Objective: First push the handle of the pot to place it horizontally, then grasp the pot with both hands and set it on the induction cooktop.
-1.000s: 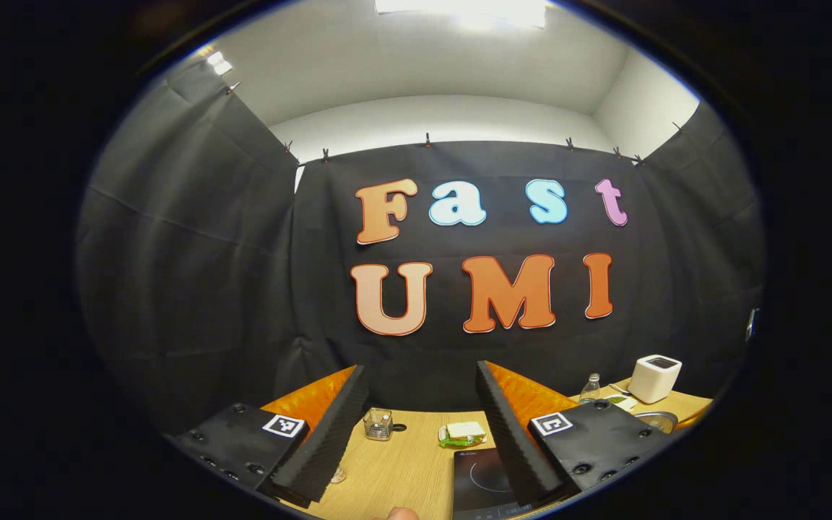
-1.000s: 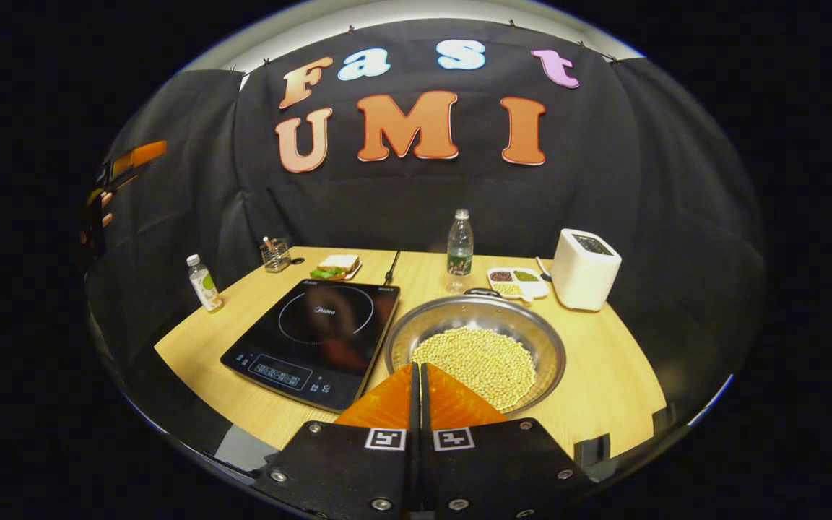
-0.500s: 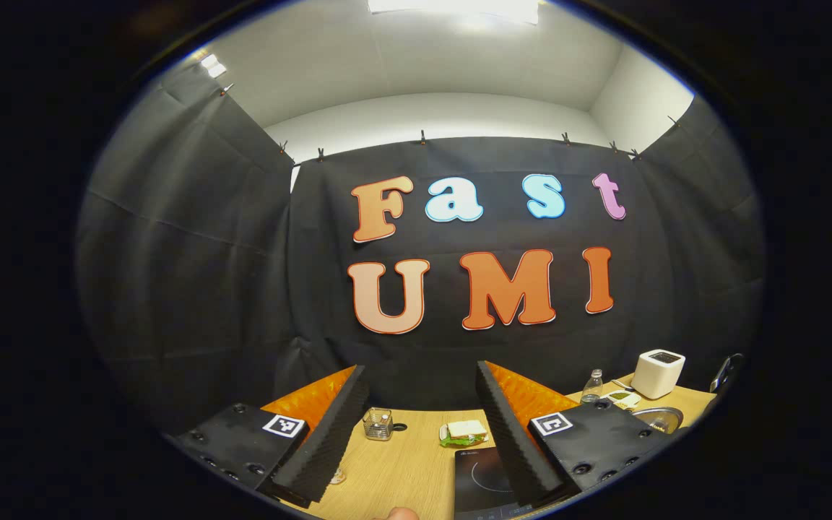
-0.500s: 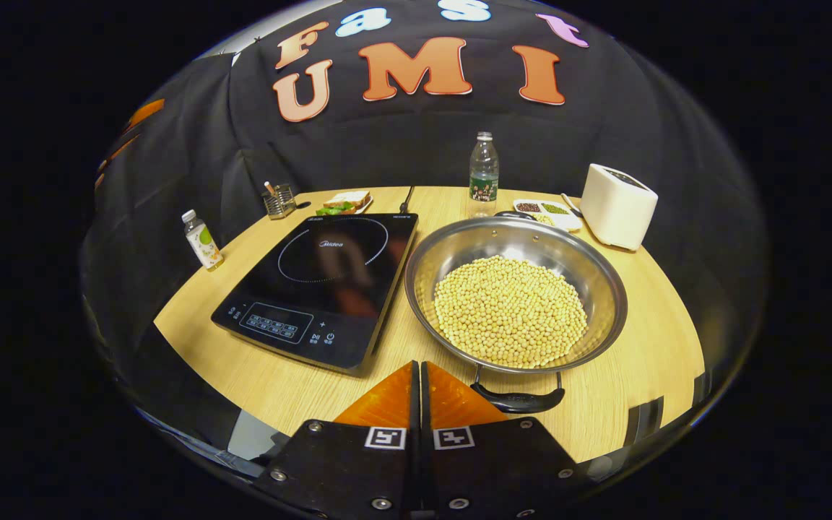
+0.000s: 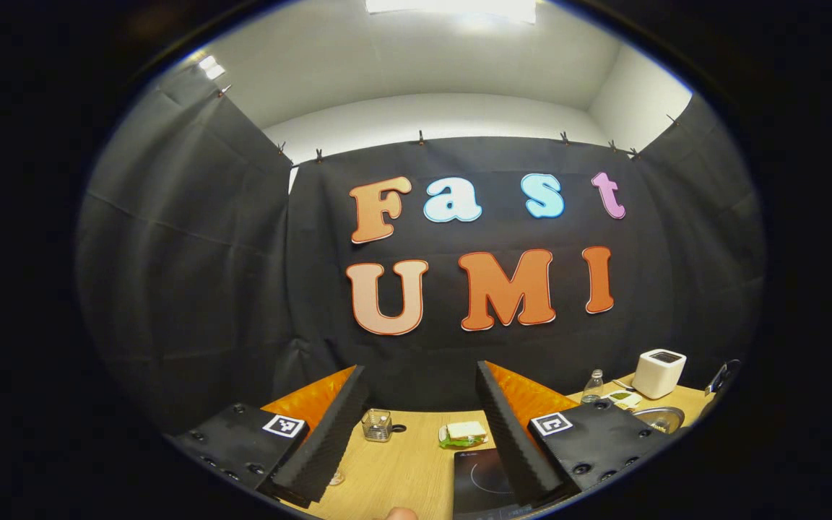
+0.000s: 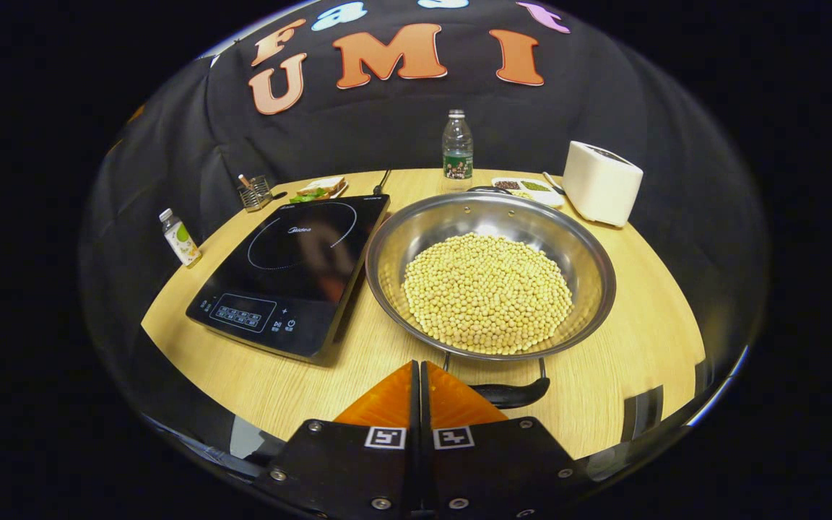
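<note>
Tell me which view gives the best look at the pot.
The right gripper view: the pot sits whole on the table beside the cooktop, rim, beans and near handle all visible. In the left gripper view, a sliver of the pot shows at the lower right, cut off by that claw's finger.

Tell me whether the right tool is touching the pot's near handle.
Cannot tell. In the right gripper view the shut right tool overlaps the left end of the pot's black near handle, hiding any contact or gap there.
</note>
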Available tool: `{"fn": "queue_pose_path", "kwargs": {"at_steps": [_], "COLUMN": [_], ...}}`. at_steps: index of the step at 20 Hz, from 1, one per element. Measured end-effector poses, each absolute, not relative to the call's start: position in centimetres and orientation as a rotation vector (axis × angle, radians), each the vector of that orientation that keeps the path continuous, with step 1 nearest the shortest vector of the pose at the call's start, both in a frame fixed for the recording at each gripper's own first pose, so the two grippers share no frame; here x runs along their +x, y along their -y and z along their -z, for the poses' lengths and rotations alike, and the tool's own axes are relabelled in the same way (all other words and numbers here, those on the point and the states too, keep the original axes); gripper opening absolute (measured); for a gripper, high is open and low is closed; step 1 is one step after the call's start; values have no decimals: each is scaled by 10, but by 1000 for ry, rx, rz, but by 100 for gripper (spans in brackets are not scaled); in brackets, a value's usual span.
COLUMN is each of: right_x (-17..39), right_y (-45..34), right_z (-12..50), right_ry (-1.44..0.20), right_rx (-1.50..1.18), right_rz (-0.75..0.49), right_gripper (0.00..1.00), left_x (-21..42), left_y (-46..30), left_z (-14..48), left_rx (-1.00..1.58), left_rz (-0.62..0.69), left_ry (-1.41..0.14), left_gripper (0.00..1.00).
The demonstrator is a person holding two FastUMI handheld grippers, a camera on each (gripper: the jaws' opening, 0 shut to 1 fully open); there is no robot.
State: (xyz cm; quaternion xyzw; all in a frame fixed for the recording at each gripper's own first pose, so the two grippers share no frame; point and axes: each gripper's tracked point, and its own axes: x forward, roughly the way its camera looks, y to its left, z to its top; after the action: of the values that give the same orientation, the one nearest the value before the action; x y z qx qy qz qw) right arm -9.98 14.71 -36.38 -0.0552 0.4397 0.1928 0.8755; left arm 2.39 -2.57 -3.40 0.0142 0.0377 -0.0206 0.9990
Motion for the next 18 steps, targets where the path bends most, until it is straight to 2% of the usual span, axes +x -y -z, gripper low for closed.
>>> {"fn": "queue_pose_path", "kwargs": {"at_steps": [18], "right_x": [-61], "right_y": [-60], "right_z": [367], "right_ry": [-916], "right_rx": [-65], "right_rz": [-201], "right_gripper": [0], "left_x": [29], "left_y": [40], "left_z": [18], "left_rx": [43], "left_rz": [48], "left_ry": [-46], "left_gripper": [100]}}
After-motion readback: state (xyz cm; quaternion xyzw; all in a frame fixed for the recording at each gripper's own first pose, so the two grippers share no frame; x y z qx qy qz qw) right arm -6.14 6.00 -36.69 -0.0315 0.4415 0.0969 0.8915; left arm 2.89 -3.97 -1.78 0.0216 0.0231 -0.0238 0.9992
